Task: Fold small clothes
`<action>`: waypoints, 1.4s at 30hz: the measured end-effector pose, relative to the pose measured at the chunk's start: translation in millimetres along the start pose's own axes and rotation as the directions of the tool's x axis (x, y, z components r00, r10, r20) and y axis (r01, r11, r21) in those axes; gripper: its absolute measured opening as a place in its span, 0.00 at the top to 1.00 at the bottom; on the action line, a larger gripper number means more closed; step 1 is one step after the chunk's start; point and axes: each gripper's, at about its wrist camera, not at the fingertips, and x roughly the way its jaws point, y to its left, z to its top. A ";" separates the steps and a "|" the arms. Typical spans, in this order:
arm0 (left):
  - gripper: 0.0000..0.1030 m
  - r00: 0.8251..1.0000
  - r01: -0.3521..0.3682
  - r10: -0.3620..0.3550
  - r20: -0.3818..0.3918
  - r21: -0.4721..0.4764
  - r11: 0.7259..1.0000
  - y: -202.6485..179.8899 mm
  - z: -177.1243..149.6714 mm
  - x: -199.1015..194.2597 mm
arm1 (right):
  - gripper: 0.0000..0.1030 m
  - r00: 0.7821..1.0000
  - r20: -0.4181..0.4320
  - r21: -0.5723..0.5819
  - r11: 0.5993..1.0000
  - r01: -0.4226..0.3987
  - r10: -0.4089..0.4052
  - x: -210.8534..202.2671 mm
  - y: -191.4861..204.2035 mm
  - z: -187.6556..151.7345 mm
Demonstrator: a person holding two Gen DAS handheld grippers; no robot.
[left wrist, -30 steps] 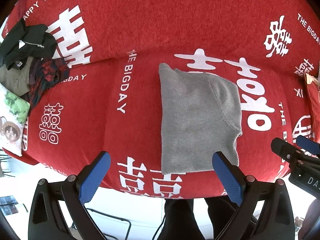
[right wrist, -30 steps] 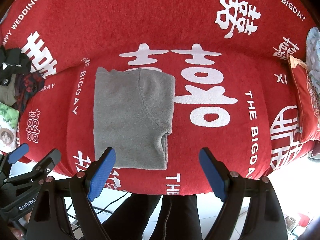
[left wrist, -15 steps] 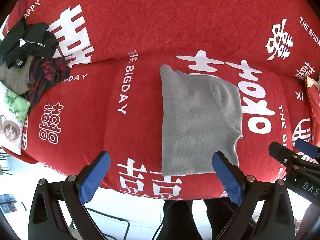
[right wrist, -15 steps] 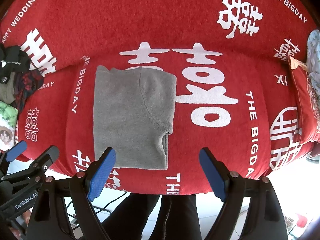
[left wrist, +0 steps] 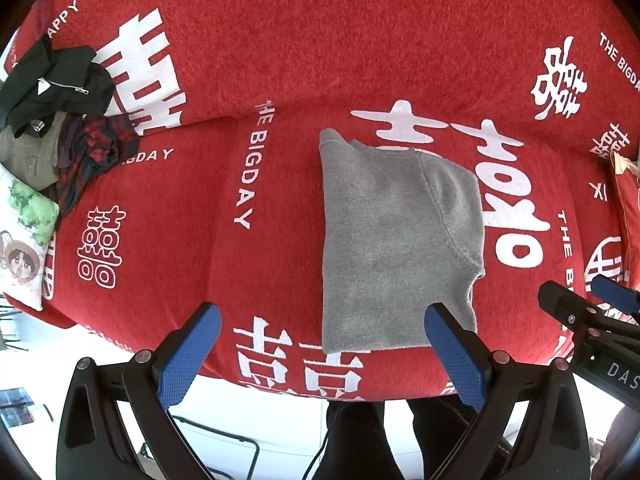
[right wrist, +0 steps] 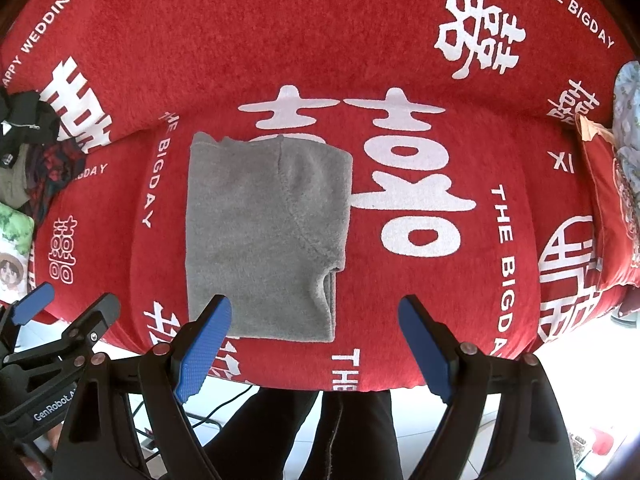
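Grey fleece, the folded garment (left wrist: pixel 396 236) lay flat on the seat of a red sofa cover (left wrist: pixel 248 60) printed with white characters, its near edge close to the front of the seat. Both grippers hung above that front edge, touching nothing. The left gripper (left wrist: pixel 320 344) had its blue-padded jaws spread wide and empty; the right gripper (right wrist: pixel 316 340) stood likewise agape. A heap of dark clothes (left wrist: pixel 56 108) sat at the far left, beside a cartoon-print cushion (left wrist: pixel 20 240).
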 end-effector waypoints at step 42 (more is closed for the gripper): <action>0.01 1.000 -0.026 0.026 0.016 -0.027 0.999 -0.7 2.5 3.2 | 0.15 1.000 -0.004 -0.002 1.000 0.004 -0.004 1.6 -0.2 3.6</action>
